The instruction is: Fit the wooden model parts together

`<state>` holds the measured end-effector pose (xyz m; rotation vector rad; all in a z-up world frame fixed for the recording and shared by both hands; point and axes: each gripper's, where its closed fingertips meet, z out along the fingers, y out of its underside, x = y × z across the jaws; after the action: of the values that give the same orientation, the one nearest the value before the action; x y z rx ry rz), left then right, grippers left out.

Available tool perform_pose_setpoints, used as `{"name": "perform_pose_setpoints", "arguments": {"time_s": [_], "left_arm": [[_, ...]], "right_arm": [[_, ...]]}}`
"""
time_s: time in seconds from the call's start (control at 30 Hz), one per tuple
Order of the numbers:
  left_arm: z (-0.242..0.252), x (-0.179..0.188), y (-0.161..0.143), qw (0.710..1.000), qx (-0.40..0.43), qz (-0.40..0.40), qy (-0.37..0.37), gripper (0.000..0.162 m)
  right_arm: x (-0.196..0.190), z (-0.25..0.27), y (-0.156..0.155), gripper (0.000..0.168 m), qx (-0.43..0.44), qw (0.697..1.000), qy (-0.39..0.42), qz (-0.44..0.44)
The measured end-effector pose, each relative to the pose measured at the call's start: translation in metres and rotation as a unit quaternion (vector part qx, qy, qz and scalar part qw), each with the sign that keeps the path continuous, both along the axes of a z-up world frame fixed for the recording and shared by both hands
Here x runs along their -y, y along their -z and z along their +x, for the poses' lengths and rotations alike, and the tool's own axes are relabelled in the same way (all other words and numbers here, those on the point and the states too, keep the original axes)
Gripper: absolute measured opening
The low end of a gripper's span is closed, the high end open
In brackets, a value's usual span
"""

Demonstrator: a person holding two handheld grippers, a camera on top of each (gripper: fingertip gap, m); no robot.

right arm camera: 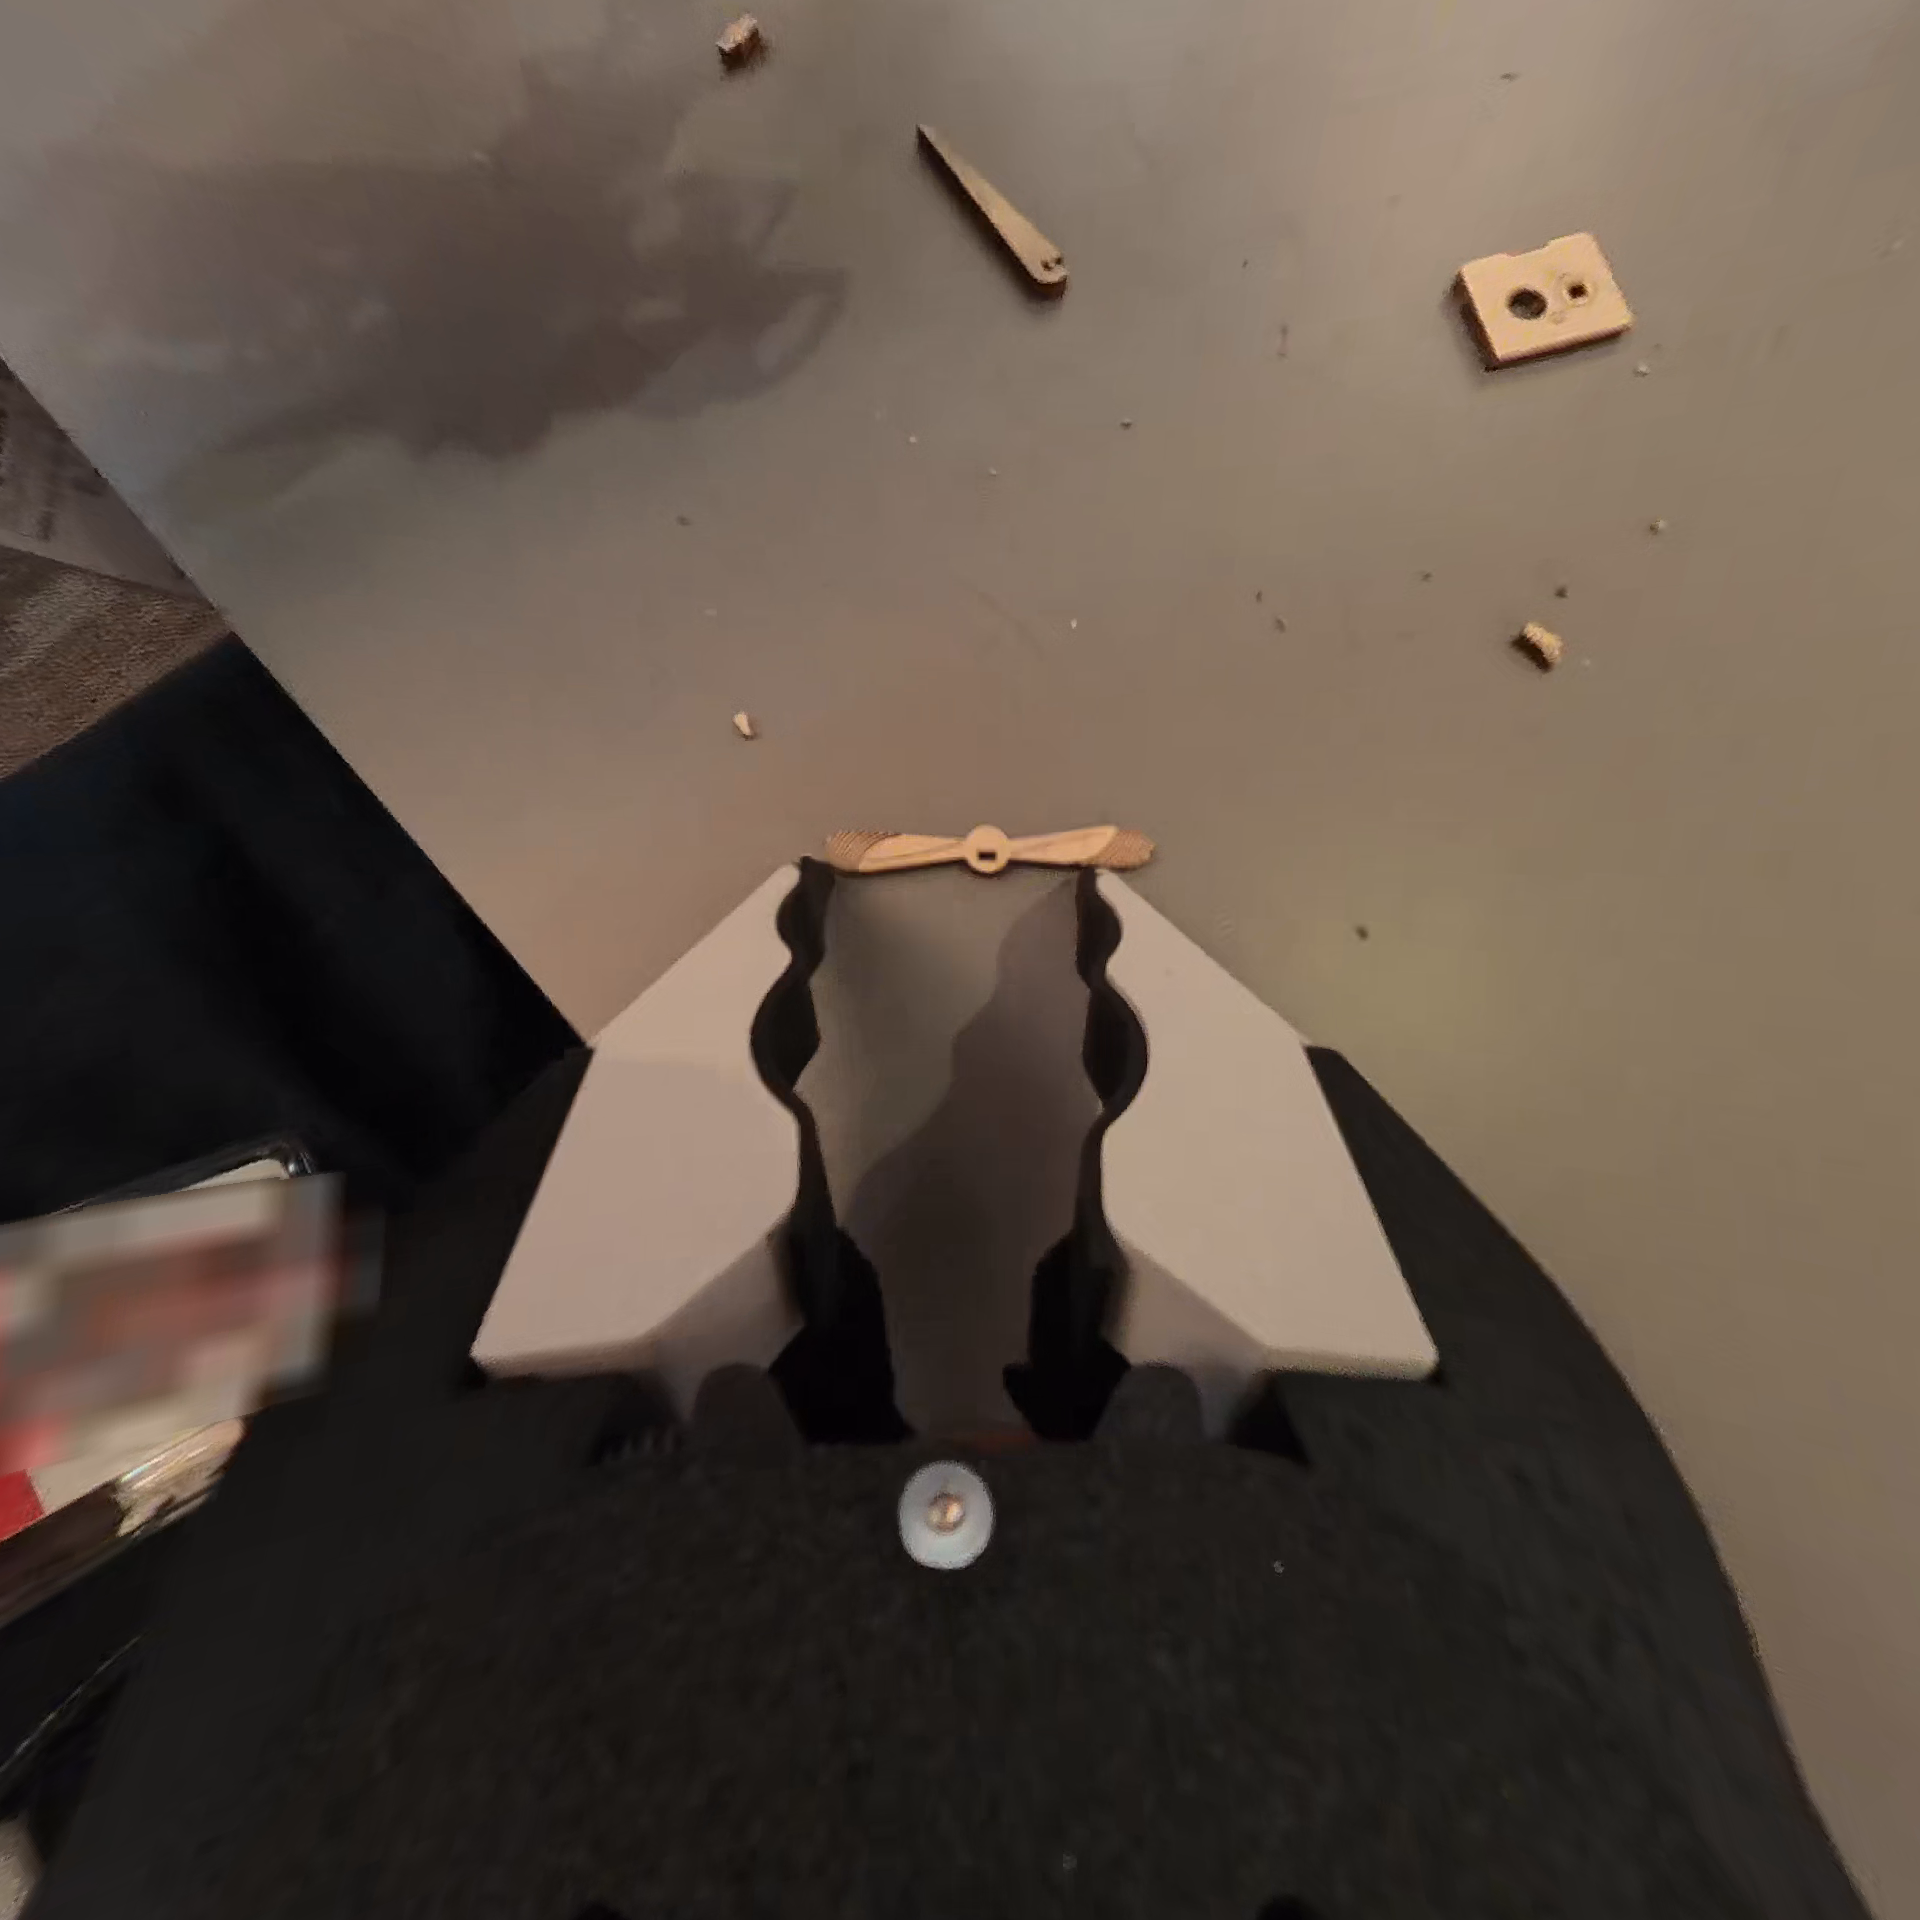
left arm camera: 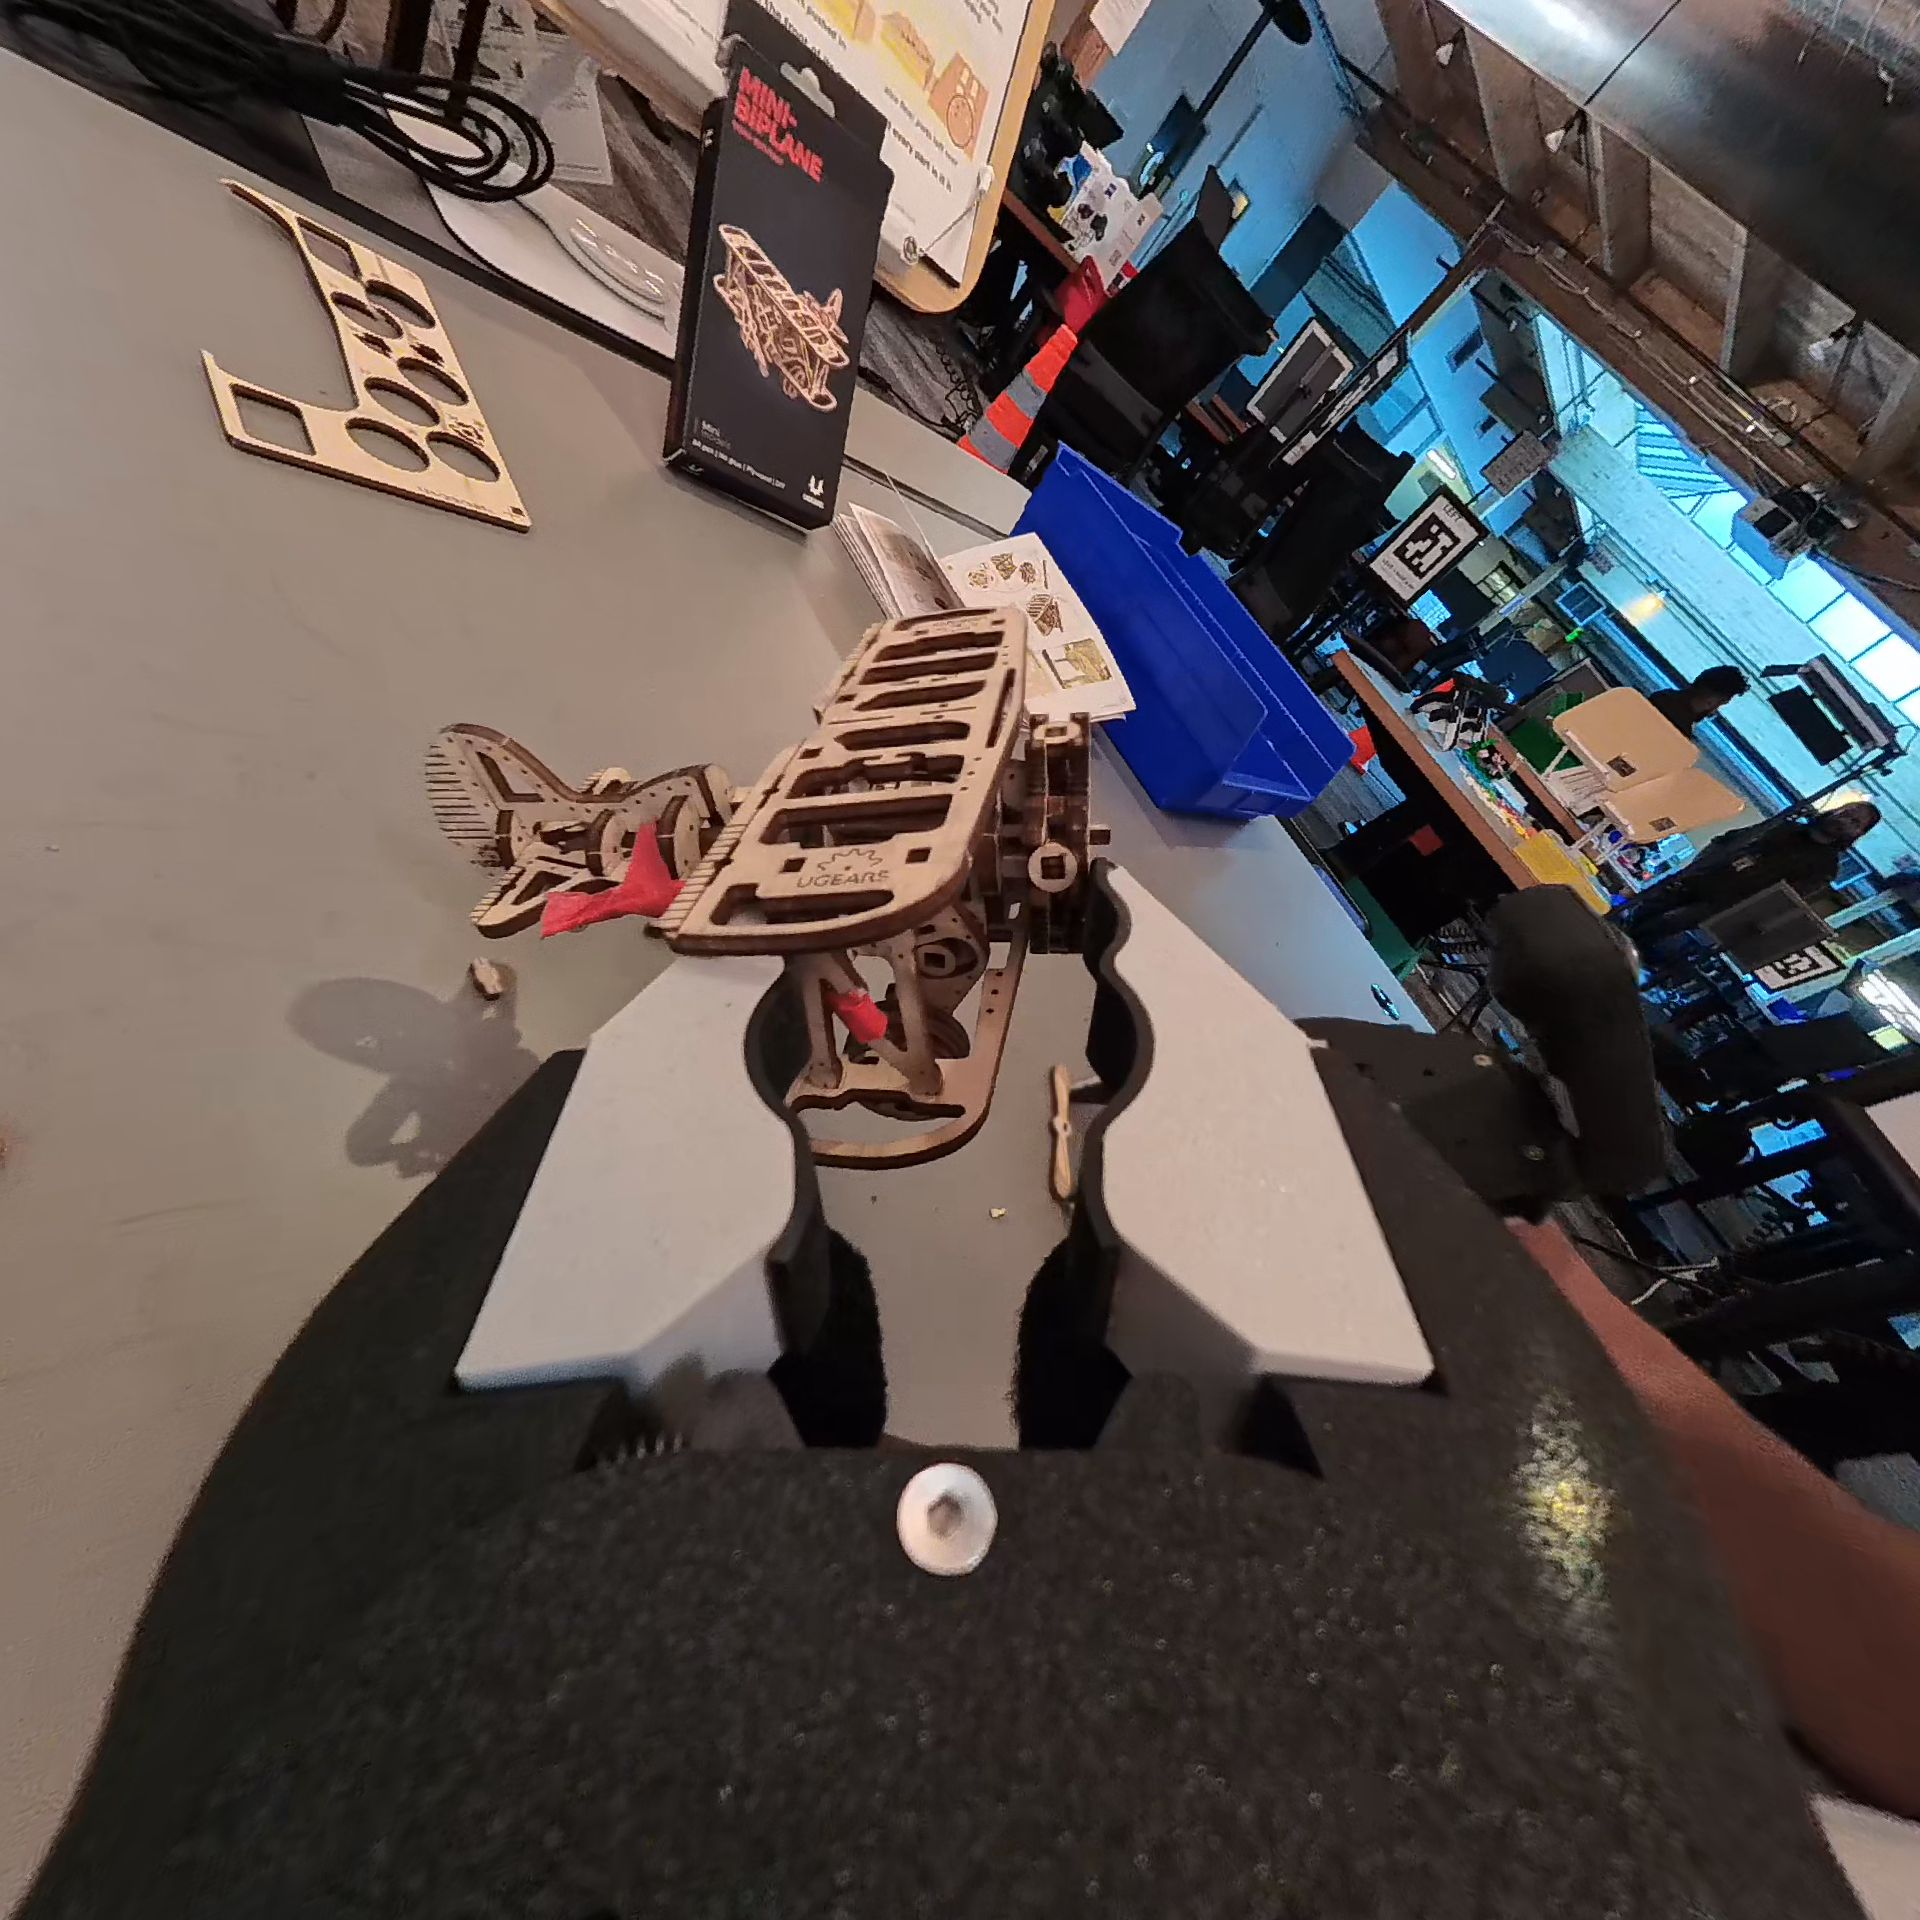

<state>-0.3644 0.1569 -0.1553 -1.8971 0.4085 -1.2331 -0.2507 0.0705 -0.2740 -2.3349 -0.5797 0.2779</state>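
While the left gripper (left arm camera: 940, 997) holds its fingers apart around the wooden plane's (left arm camera: 831, 831) lower wing, the right gripper (right arm camera: 951, 883) hangs spread and empty, the propeller (right arm camera: 987, 849) lying flat on the table (right arm camera: 1351, 727) just past its fingertips.

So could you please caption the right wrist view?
Open right gripper poised just short of the wooden propeller lying on the grey table.

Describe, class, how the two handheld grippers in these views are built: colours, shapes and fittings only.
Both match. The left gripper has a black, grainy body, a silver screw at its centre, and two pale grey wedge-shaped fingers with wavy black inner edges. The right gripper shows the same black body, silver screw and grey fingers. No cables or sleeves show.
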Motion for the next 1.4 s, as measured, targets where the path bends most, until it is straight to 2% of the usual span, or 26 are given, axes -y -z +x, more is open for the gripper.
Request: {"name": "perform_pose_setpoints", "arguments": {"time_s": [0.1, 0.27, 0.4, 0.6, 0.73, 0.9, 0.97, 1.03, 1.2, 1.3, 1.4], "left_arm": [[0.000, 0.000, -0.001, 1.000, 0.001, 0.001, 0.000, 0.050], [-0.003, -0.001, -0.002, 1.000, 0.007, -0.002, -0.004, 0.049], [-0.005, -0.002, -0.001, 1.000, 0.008, -0.004, -0.005, 0.050], [-0.003, -0.001, 0.000, 1.000, 0.007, -0.006, -0.002, 0.050], [-0.002, 0.000, -0.001, 1.000, 0.002, 0.000, -0.002, 0.050], [-0.003, -0.002, 0.000, 1.000, 0.014, -0.014, -0.008, 0.050], [-0.002, -0.002, 0.000, 0.999, 0.027, -0.025, -0.009, 0.049], [-0.001, -0.002, 0.000, 0.998, 0.044, -0.040, -0.012, 0.050], [0.003, 0.002, -0.007, 0.991, 0.109, -0.075, -0.004, 0.050], [0.007, 0.006, -0.015, 0.988, 0.135, -0.075, 0.010, 0.050], [0.010, 0.009, -0.015, 0.986, 0.146, -0.083, 0.014, 0.049]], "right_arm": [[-0.011, -0.015, -0.002, 0.051, -0.030, 0.999, -0.027, 0.000], [-0.021, -0.021, -0.001, 0.049, -0.013, 0.998, -0.060, 0.009], [-0.015, -0.012, -0.006, 0.038, 0.021, 0.999, -0.017, 0.027], [-0.010, -0.020, 0.000, 0.027, 0.006, 0.999, 0.015, 0.040], [-0.015, -0.014, 0.000, 0.005, 0.022, 0.999, -0.007, 0.034], [-0.019, -0.002, -0.003, 0.004, 0.058, 0.997, -0.040, 0.037], [-0.021, -0.003, -0.015, 0.004, 0.052, 0.996, -0.045, 0.061], [-0.022, -0.016, -0.040, 0.004, 0.019, 0.994, -0.056, 0.092], [-0.024, -0.059, -0.137, 0.004, -0.026, 0.972, -0.092, 0.214], [-0.029, -0.076, -0.158, 0.003, -0.031, 0.966, -0.110, 0.232], [-0.038, -0.081, -0.160, 0.003, -0.011, 0.963, -0.111, 0.246]]}}
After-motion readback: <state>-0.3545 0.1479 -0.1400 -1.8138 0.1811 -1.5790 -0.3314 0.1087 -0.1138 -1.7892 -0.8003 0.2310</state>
